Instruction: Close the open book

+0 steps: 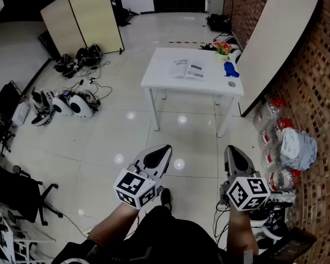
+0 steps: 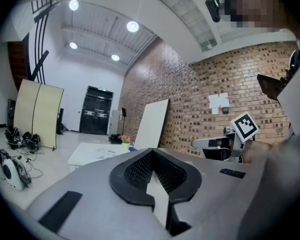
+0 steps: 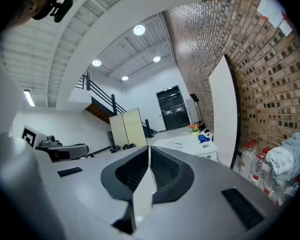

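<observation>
Standing on a pale glossy floor, a white table is taken as the landmark for every entry.

- Brick wall: runs along the right of the table.
- White board: leaned on that wall, just right of the table.
- Folding screen: two beige panels, upright, well to the left of the table and beyond it.
- Office chair: dark, far to the left of the table, on the near side.
- White devices: grouped on the floor with cables, left of the table.
- Bottles: clear with red labels, set against the wall, right of the table and nearer than it. A pale cloth is laid on them.
- Left gripper: held over the floor, near side of the table, well apart from it. Its jaws are closed together and nothing is held.
- Right gripper: held beside the left one, equally far from the table. Its jaws are closed together and nothing is gripped.
- Book: lies open and flat near the middle of the table top.
- Flowers: seen at the table's far right corner.
- Blue thing: placed on the table, right of the book; its kind cannot be made out.
- Small disc: placed at the table's right edge, nearer than the blue thing.
</observation>
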The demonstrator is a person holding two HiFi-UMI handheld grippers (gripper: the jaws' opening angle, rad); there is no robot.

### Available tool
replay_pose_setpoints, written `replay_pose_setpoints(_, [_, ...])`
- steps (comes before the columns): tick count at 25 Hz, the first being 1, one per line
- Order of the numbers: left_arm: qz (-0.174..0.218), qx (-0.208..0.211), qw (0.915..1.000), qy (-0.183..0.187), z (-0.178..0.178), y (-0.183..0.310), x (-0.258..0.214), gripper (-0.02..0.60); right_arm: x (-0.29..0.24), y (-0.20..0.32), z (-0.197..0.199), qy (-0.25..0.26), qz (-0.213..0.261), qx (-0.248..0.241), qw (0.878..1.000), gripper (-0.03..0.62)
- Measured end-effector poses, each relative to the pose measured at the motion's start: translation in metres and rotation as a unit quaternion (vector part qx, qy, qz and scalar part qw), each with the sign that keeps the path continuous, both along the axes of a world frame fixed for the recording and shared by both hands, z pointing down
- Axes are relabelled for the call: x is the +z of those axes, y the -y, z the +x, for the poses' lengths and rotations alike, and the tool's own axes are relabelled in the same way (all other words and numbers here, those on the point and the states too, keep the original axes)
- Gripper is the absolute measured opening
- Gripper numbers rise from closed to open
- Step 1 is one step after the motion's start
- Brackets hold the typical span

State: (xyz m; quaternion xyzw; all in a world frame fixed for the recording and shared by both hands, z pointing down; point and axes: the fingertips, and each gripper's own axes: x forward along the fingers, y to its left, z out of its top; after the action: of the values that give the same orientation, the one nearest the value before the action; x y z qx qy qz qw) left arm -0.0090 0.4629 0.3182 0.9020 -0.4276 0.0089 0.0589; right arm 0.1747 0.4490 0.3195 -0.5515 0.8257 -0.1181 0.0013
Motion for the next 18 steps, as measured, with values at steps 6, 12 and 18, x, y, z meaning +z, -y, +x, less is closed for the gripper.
replay_pose_setpoints(6, [0.015, -0.032, 0.9993, -0.016, -0.069, 0.113, -0.010, -0.006, -0.006, 0.097, -0.051, -0.016, 0.004, 0.016, 1.000, 0.004])
replay_pose_setpoints(12, [0.009, -0.006, 0.9995, -0.030, -0.094, 0.193, -0.010, -0.006, -0.013, 0.175, -0.079, -0.025, 0.014, 0.042, 0.999, 0.003])
replay_pose_setpoints(18, [-0.005, 0.001, 0.9989, -0.048, -0.090, 0.244, -0.001, -0.006, -0.003, 0.225, -0.096, -0.041, -0.010, 0.021, 0.999, 0.005])
